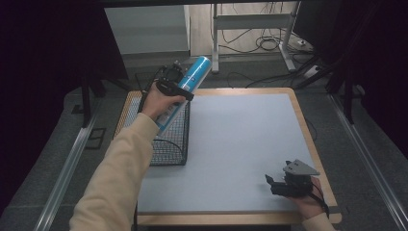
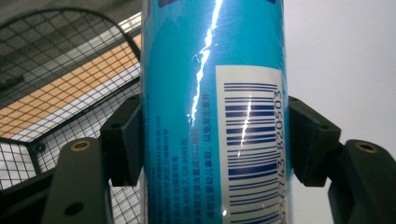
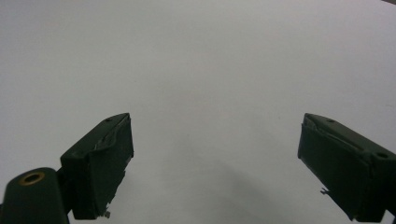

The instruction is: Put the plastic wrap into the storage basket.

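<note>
While L gripper (image 2: 212,140) clamps blue can (image 2: 212,70) above basket (image 1: 173,139), R gripper (image 3: 215,163) fingers spread.

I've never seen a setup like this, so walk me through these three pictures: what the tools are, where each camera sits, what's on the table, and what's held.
A person works at a table, holding a two-jaw tool in each hand. The high view looks down from above. The left hand-held gripper is shut on a blue spray can, tilted above a black wire basket at the left edge of the grey table mat. The left gripper view rides on that tool, showing its jaws pressed against the can's sides. The right hand-held gripper rests open near the table's front right; its own view shows the jaws apart over bare mat.
</note>
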